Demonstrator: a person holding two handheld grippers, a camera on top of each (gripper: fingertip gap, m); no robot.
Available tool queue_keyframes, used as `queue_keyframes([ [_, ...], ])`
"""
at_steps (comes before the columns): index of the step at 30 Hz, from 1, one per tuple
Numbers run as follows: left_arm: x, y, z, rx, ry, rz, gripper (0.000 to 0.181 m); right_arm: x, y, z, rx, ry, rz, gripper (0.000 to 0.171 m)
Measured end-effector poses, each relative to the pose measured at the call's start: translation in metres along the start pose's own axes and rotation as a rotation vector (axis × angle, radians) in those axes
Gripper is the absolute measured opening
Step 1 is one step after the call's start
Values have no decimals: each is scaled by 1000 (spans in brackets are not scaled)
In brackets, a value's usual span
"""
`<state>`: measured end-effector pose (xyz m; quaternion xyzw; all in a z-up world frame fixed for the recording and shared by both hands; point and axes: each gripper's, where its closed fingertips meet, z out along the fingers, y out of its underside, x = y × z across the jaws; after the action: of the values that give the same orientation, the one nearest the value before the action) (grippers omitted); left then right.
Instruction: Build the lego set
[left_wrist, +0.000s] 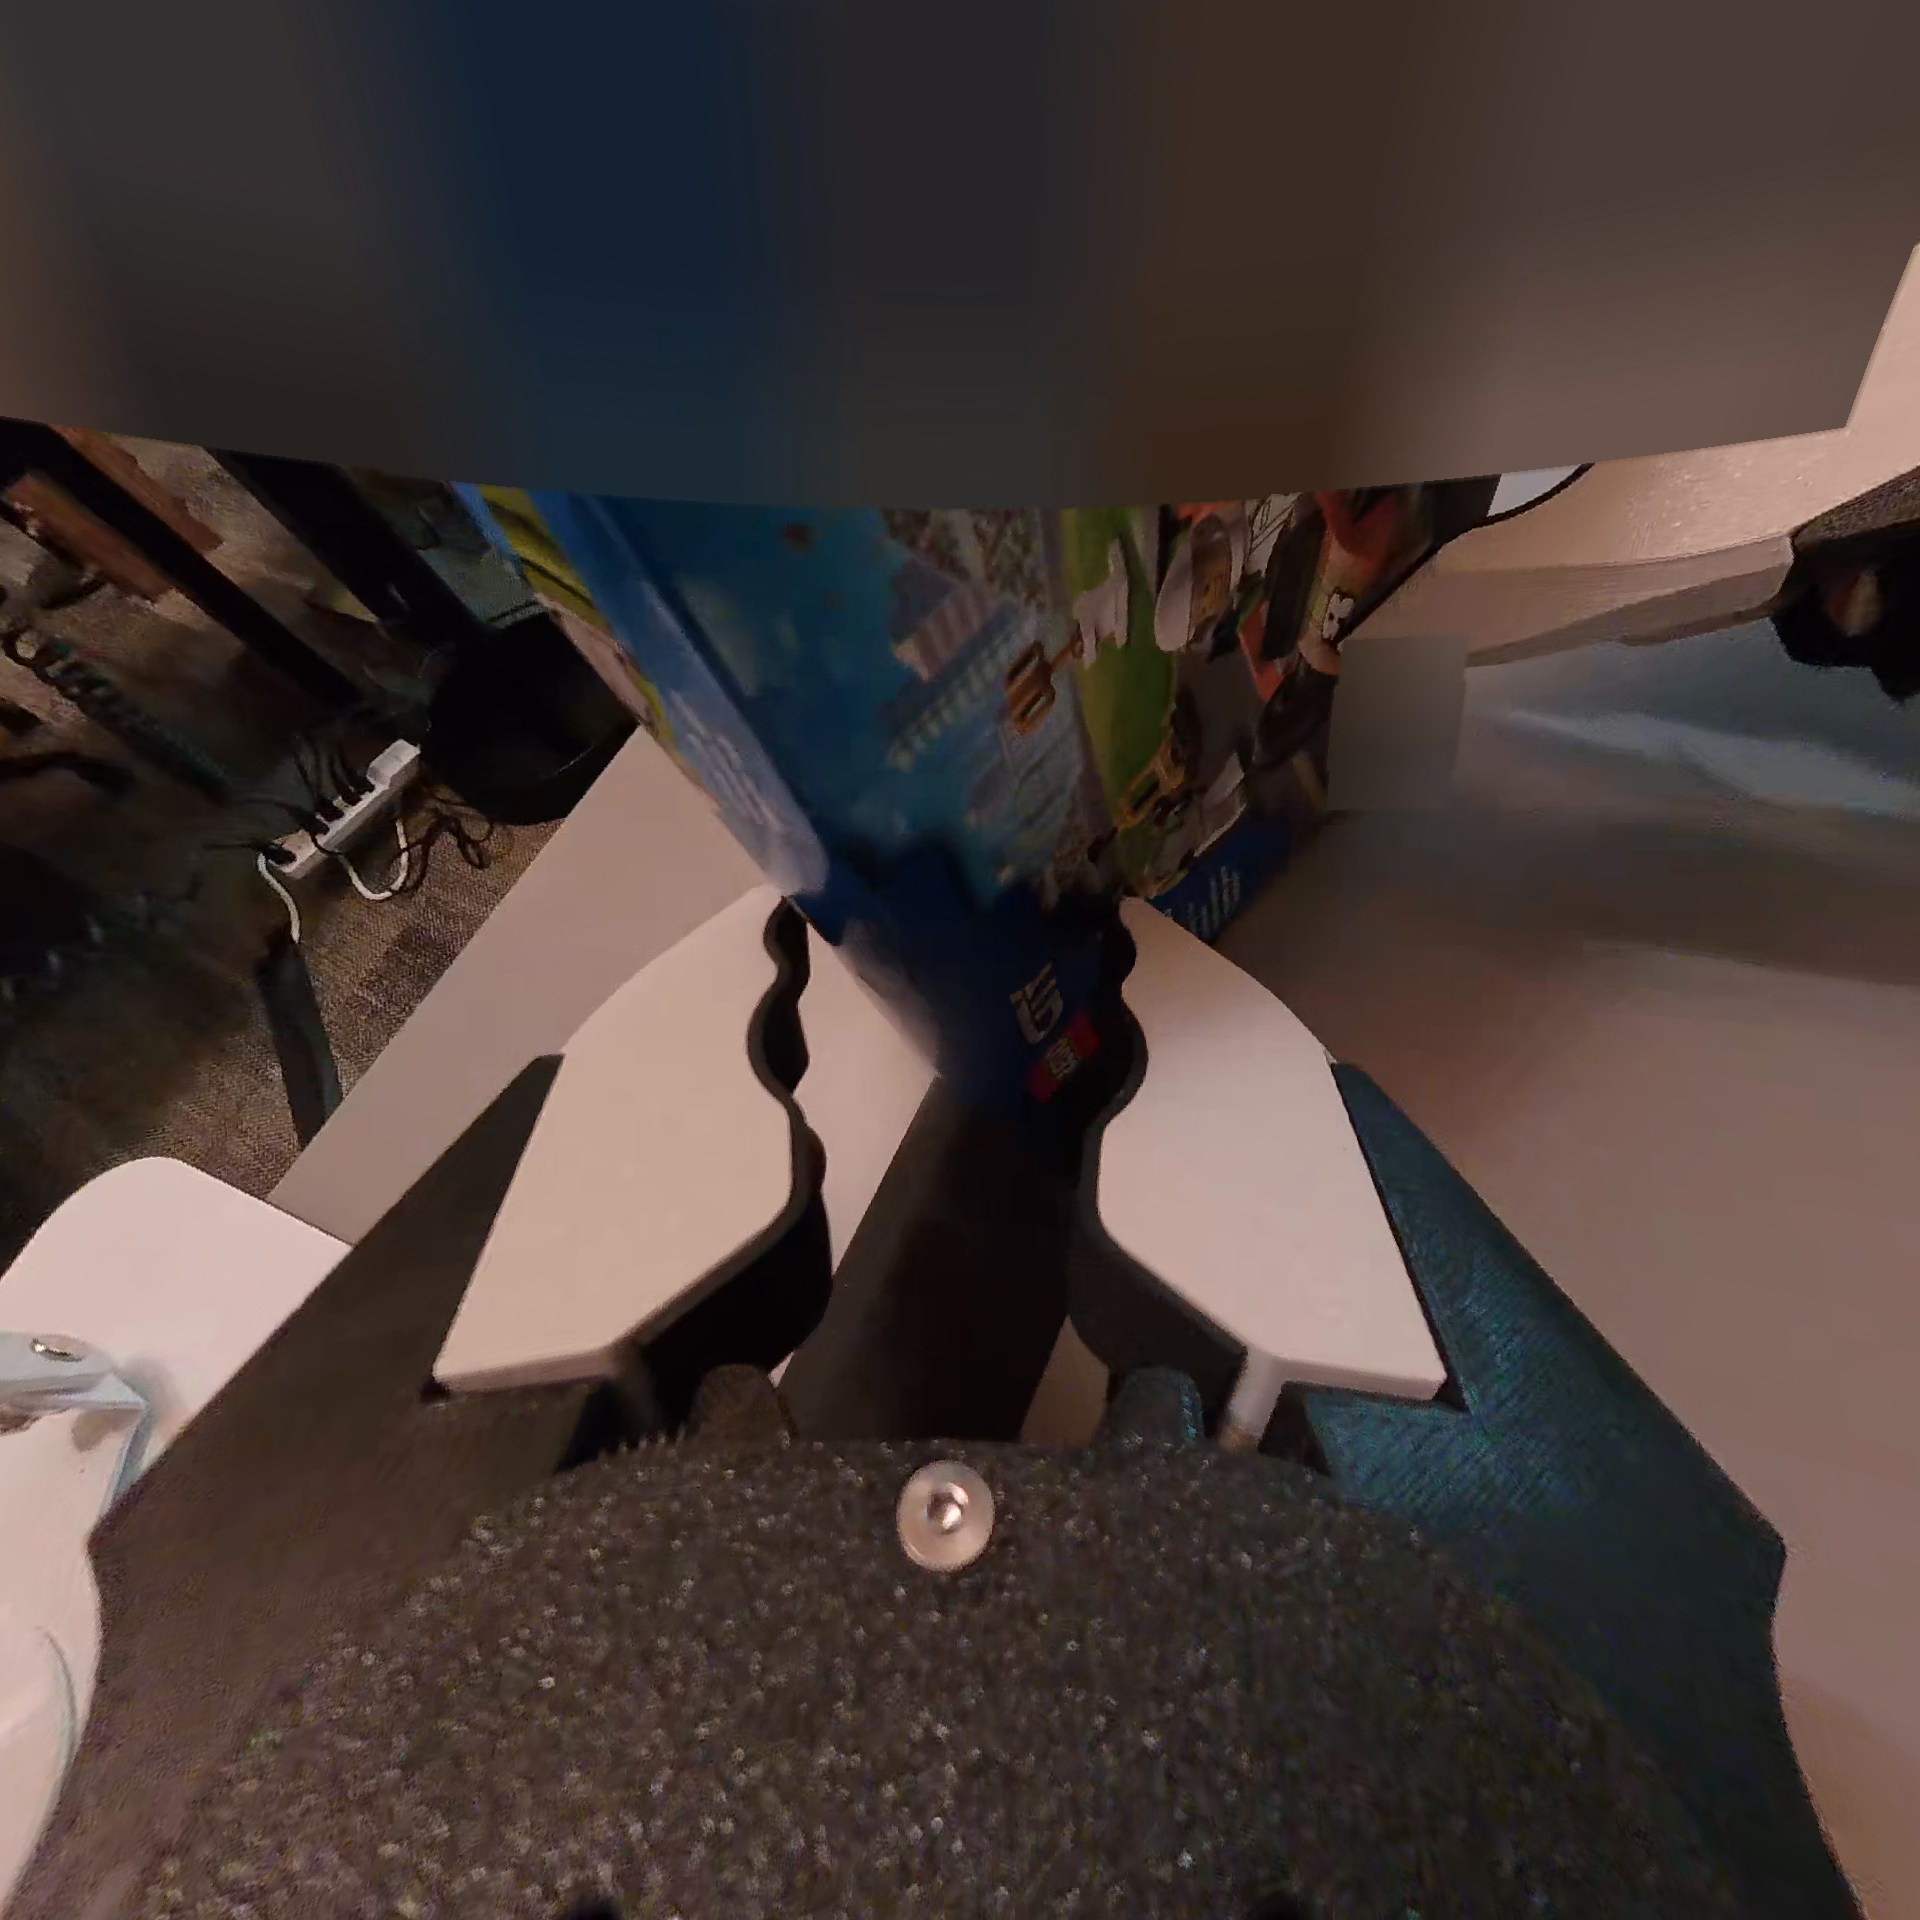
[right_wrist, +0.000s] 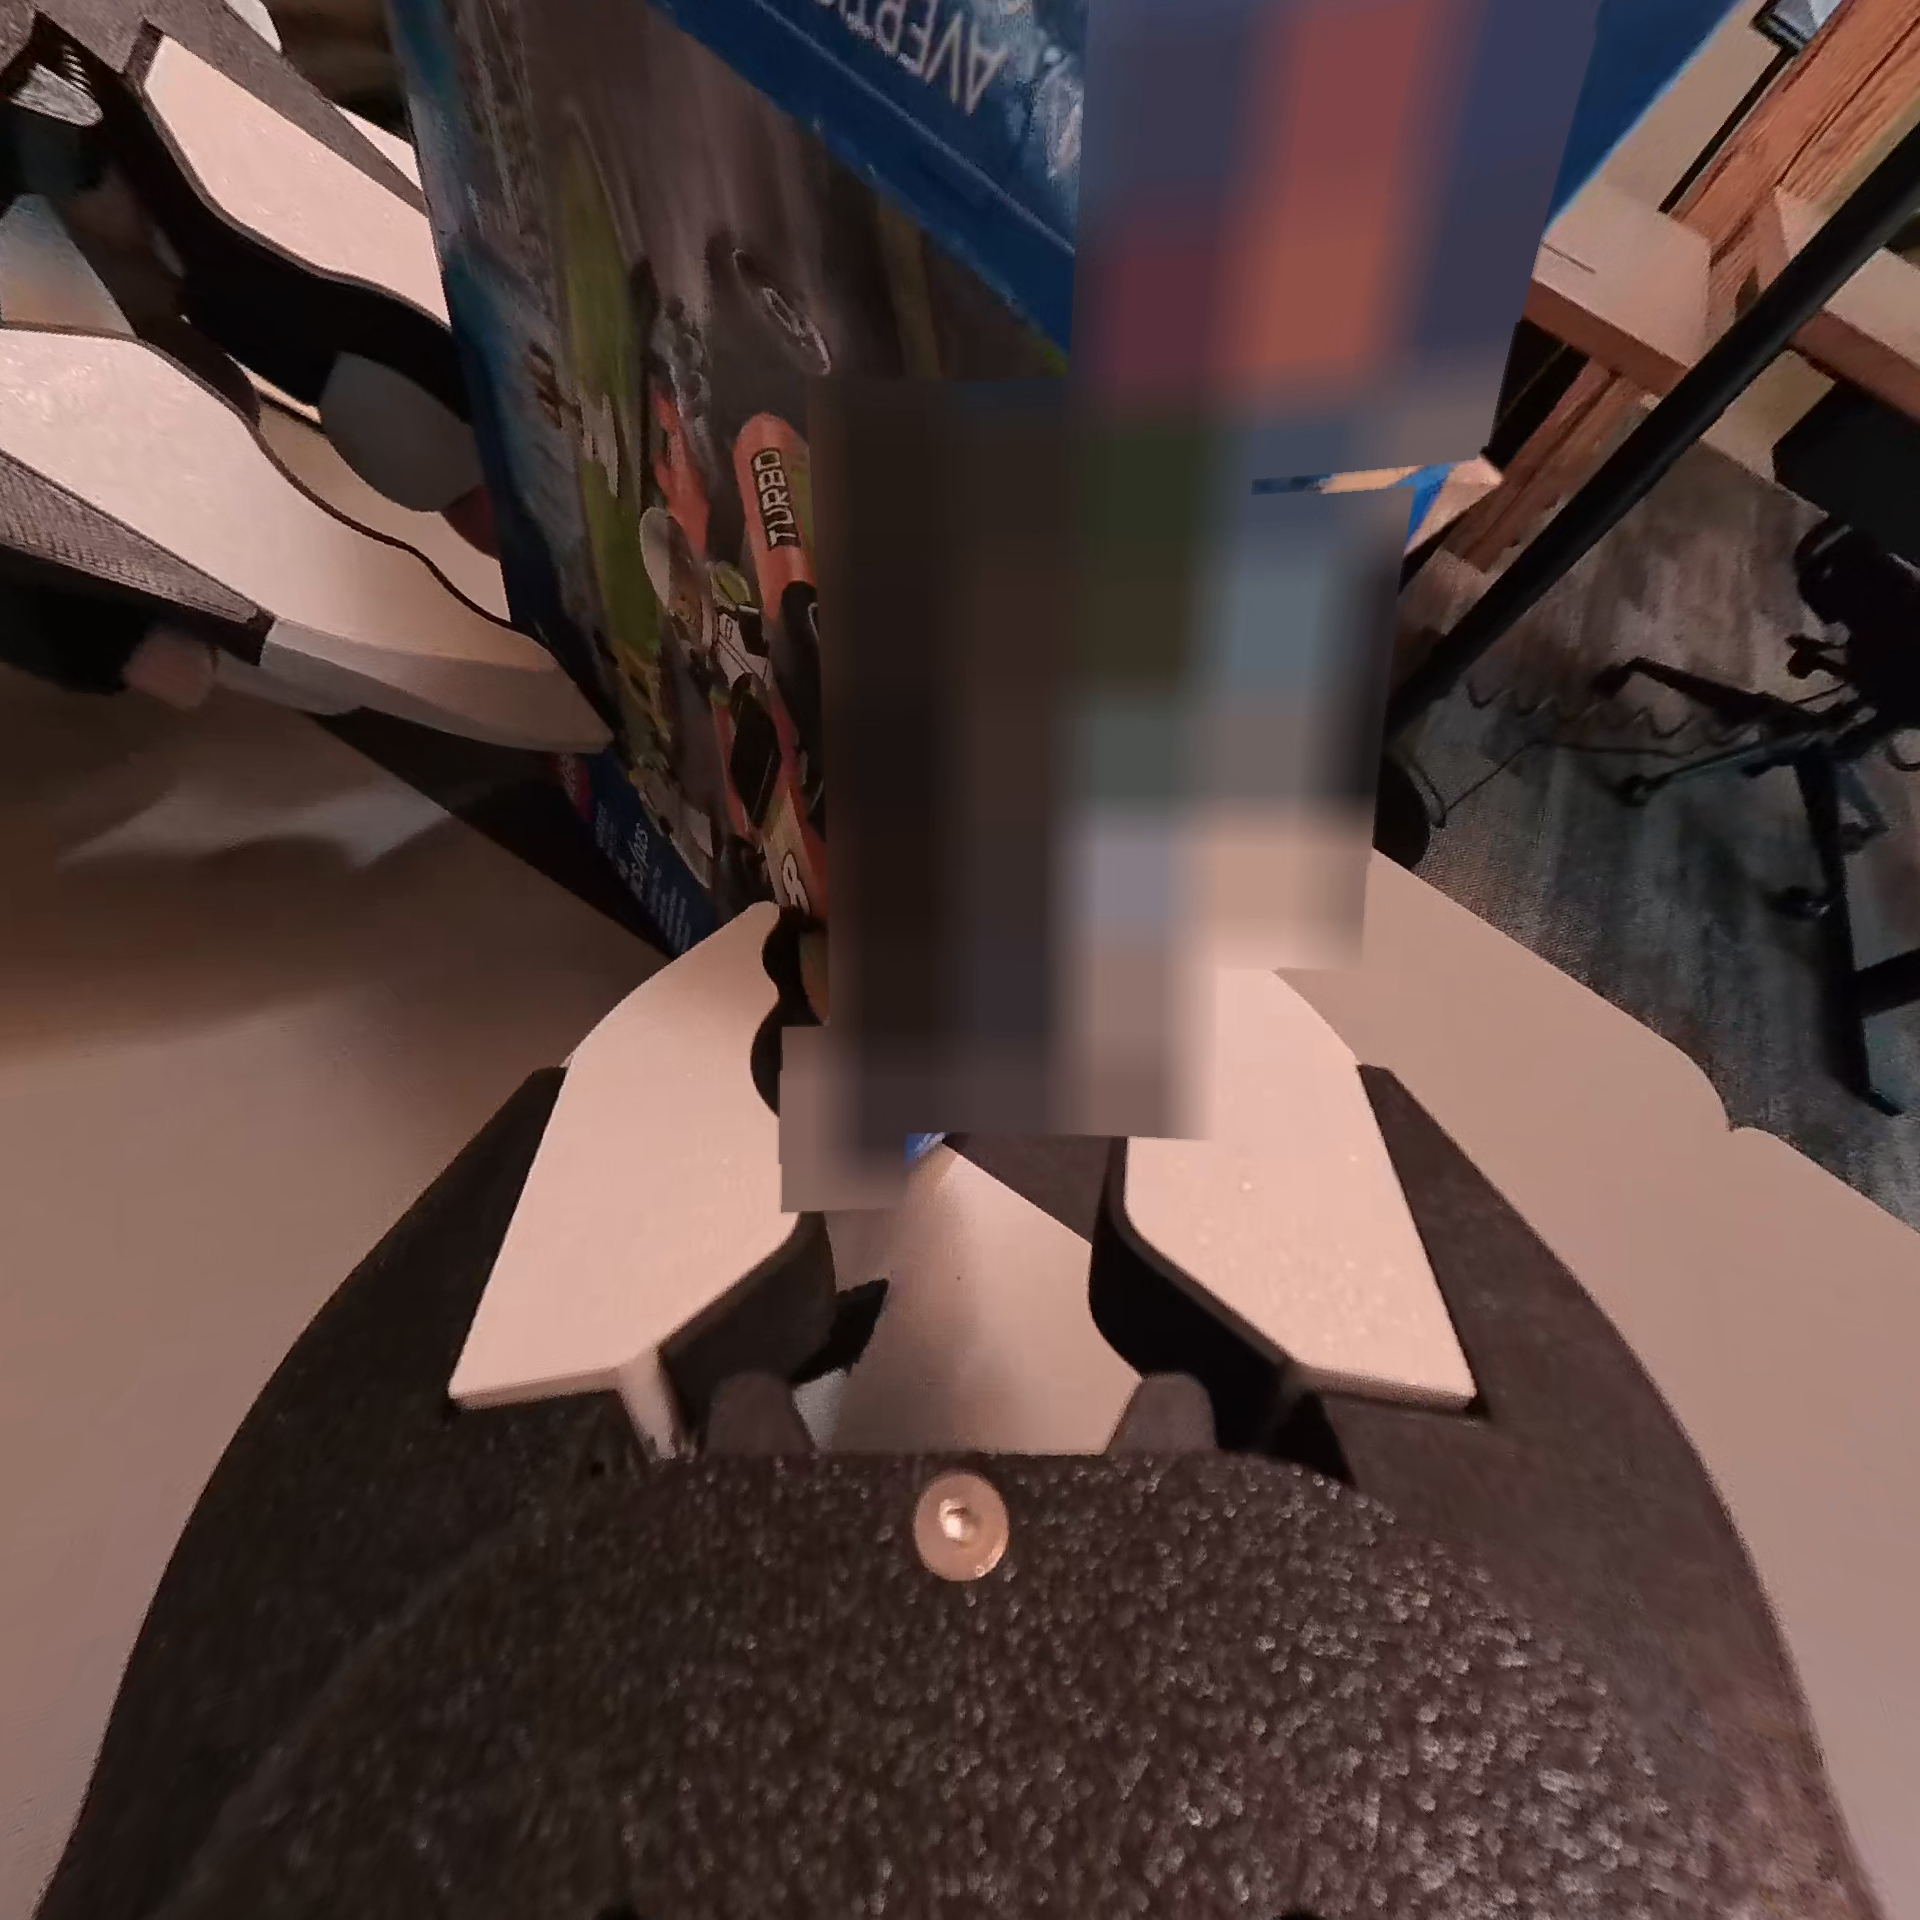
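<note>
**One box, two claws, nothing opened yet**

Above the pale surface (left_wrist: 1558, 1091), one blue printed cardboard lego box (left_wrist: 935, 727) stands on a lower corner, tilted and raised, between two claws. The left claw (left_wrist: 951, 920) has its white fingers (left_wrist: 675, 1143) set at both sides of the box's lower corner; the jaws stand fairly wide and seem to press the cardboard, but the contact is partly blurred, so I judge it as a hold and not as a certain fact. The right claw (right_wrist: 1023, 940) meets the same box (right_wrist: 623, 468) from the opposite side; a mosaic patch covers its tips, so I cannot tell if it grips.

In my judgement the box is held from two sides like this to keep it steady while one end is opened. I count one box and two claws. No loose bricks or bags are visible, so the building has not started. A white power strip (left_wrist: 353, 810) lies on the carpet floor (left_wrist: 156, 1039).
</note>
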<state>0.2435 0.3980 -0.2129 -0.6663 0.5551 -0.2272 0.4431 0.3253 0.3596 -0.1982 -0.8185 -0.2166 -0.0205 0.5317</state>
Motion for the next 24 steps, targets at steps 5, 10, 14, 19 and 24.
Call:
queue_keyframes([
  [5, 1, 0, -3, 6, 8, 36, 57, -3, -1, -5, 15, -2, -14, 58],
  [10, -3, -3, -8, 7, 21, 17, 67, -4, -2, -6, 24, -31, 12, 65],
  [14, -5, 1, -9, 7, 14, 45, 69, -5, 1, -1, 37, -39, 20, 71],
  [19, -5, 4, 0, -1, 35, -3, 70, 1, -1, 3, 54, -29, 59, 73],
  [24, 0, 5, 11, -8, 38, 3, 65, 9, -3, 6, 54, -48, 127, 68],
])
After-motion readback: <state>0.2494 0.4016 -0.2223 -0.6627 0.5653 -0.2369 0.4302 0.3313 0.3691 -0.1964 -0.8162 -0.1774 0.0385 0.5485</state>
